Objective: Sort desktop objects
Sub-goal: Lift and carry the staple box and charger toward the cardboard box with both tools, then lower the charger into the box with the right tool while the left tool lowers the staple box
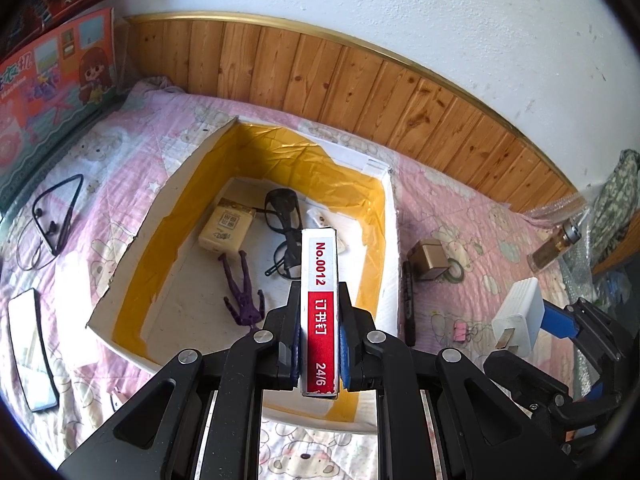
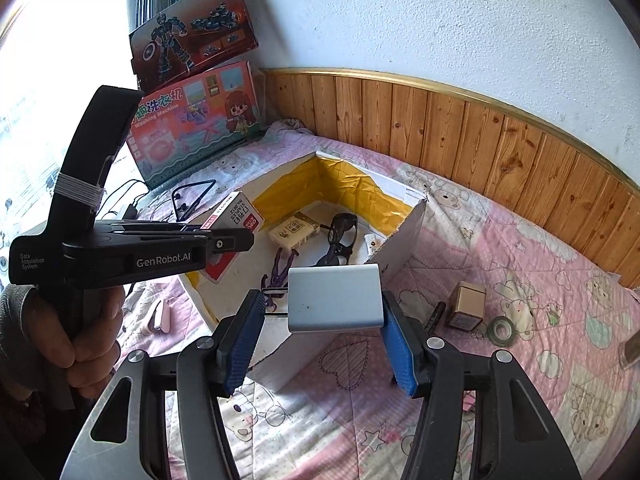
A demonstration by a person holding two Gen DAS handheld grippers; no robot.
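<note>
**Both claws loaded above the white box on the bed**

The left claw is clenched on a red-and-white staple box, standing on its narrow edge between the blue pads; the box sticks out forward past the fingertips, over the near part of the open white box lined with yellow tape. In the right wrist view the same staple box shows above the left rim of that box, with a person's hand around the left tool's handle.

The right claw is grasping a white charger by its two sides, prongs pointing left, held over the near right corner of the white box.

Inside the white box lie a beige packet, black glasses and a purple figure.

On the pink bedspread, right of the box, lie a gold cube, a tape roll and a black pen. Near the bed's left edge lie black neckband earphones and a phone.
</note>
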